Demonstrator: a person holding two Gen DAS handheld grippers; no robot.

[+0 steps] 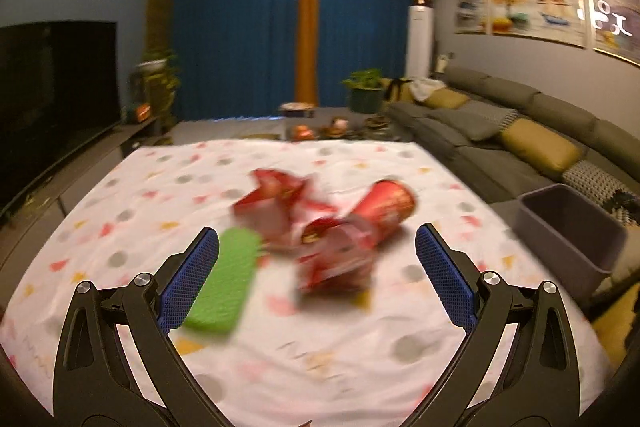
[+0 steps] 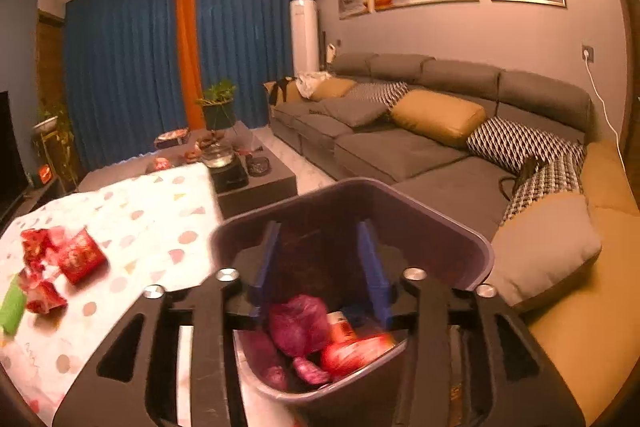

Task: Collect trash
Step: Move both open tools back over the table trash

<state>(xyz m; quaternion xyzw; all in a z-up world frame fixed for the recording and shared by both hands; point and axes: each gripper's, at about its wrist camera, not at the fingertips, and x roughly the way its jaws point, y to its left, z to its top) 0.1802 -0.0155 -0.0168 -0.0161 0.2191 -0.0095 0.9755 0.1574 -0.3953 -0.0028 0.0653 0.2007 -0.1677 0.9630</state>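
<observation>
Bin: my right gripper hangs over it, jaws apart, empty; trash already inside.
Left gripper: wide apart, holding nothing.
Table middle: red wrappers, red cup, green packet left to collect.

Both hand-held grippers open

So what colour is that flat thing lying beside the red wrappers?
Bright green, seen best in the left wrist view.
</observation>
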